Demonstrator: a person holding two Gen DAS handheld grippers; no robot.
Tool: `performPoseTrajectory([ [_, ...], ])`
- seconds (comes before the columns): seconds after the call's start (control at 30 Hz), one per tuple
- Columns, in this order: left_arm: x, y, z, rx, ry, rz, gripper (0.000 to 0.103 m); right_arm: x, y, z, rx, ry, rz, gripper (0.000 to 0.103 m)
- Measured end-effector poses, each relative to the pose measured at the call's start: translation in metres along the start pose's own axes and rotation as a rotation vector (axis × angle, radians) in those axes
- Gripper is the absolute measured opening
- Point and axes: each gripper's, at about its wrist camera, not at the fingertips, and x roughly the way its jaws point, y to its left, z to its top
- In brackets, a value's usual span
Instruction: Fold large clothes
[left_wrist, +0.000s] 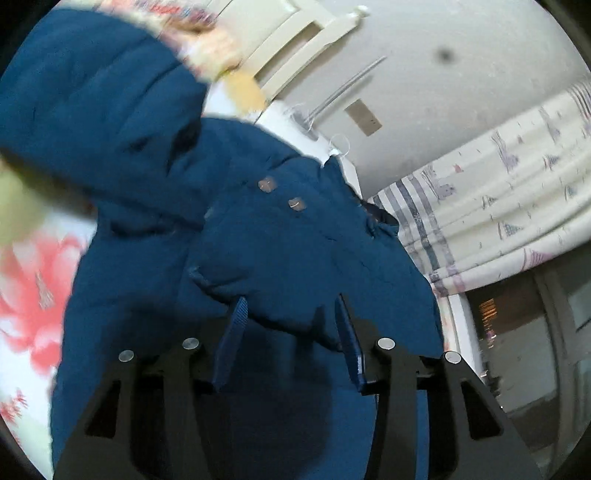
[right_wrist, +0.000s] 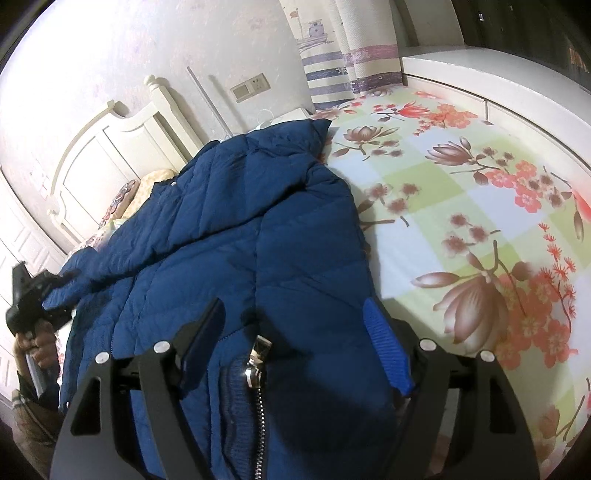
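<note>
Bracketing the zipper hem of the blue jacket, our right gripper stands wide, pads clear. Our left gripper is part-open above fabric, unclamped. We see the jacket spread toward the bed's headboard end.

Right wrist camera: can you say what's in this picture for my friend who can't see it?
A big blue puffy jacket lies on a bed with a flowered sheet. The right gripper sits over its hem near the zipper pull, fingers apart. At the far left, the left gripper is at a sleeve end.
</note>
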Motion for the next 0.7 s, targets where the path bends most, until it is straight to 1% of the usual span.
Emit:
performPoseTrajectory([
  [0.03, 0.003, 0.002, 0.0, -0.019, 0.007, -0.016, 0.046, -0.001, 0.0, 0.0, 0.0, -0.003, -0.003, 0.076],
  [0.1, 0.003, 0.003, 0.003, -0.042, -0.007, -0.045, 0.086, -0.002, 0.0, -0.001, -0.001, -0.006, -0.007, 0.076],
  [0.13, 0.004, 0.003, 0.002, -0.044, -0.028, -0.053, 0.089, -0.002, 0.001, 0.0, -0.005, -0.006, -0.018, 0.076],
  [0.17, 0.002, 0.0, 0.005, -0.045, -0.051, -0.027, 0.089, -0.003, 0.004, 0.0, -0.014, -0.009, -0.037, 0.076],
  [0.23, 0.007, -0.004, 0.012, -0.039, -0.036, 0.007, 0.088, -0.008, 0.012, 0.003, -0.061, -0.029, -0.084, 0.076],
  [0.27, 0.009, -0.005, 0.013, -0.034, -0.033, 0.023, 0.08, -0.011, 0.018, 0.006, -0.094, -0.045, -0.102, 0.076],
  [0.3, 0.011, -0.007, 0.014, -0.01, -0.034, 0.061, 0.067, -0.013, 0.025, 0.009, -0.126, -0.059, -0.119, 0.076],
  [0.33, 0.013, -0.007, 0.014, 0.017, -0.037, 0.094, 0.056, -0.014, 0.03, 0.013, -0.149, -0.067, -0.129, 0.076],
  [0.37, 0.014, -0.007, 0.011, 0.062, -0.045, 0.138, 0.034, -0.013, 0.036, 0.018, -0.174, -0.068, -0.14, 0.076],
  [0.4, 0.016, -0.006, 0.009, 0.094, -0.054, 0.161, 0.013, -0.011, 0.041, 0.025, -0.198, -0.062, -0.149, 0.076],
  [0.53, 0.008, 0.008, 0.001, 0.127, -0.079, 0.135, 0.008, 0.009, 0.065, 0.057, -0.274, -0.079, -0.159, 0.075],
  [0.57, 0.004, 0.004, -0.001, 0.169, -0.1, 0.153, 0.005, 0.017, 0.071, 0.066, -0.279, -0.083, -0.156, 0.071],
  [0.6, 0.003, -0.003, -0.003, 0.218, -0.122, 0.185, 0.004, 0.028, 0.076, 0.075, -0.277, -0.078, -0.135, 0.068],
  [0.63, 0.0, -0.008, -0.007, 0.266, -0.143, 0.219, 0.003, 0.036, 0.079, 0.08, -0.274, -0.073, -0.119, 0.067],
  [0.7, -0.005, -0.011, -0.011, 0.29, -0.165, 0.235, 0.002, 0.063, 0.083, 0.089, -0.271, -0.033, -0.097, 0.067],
])
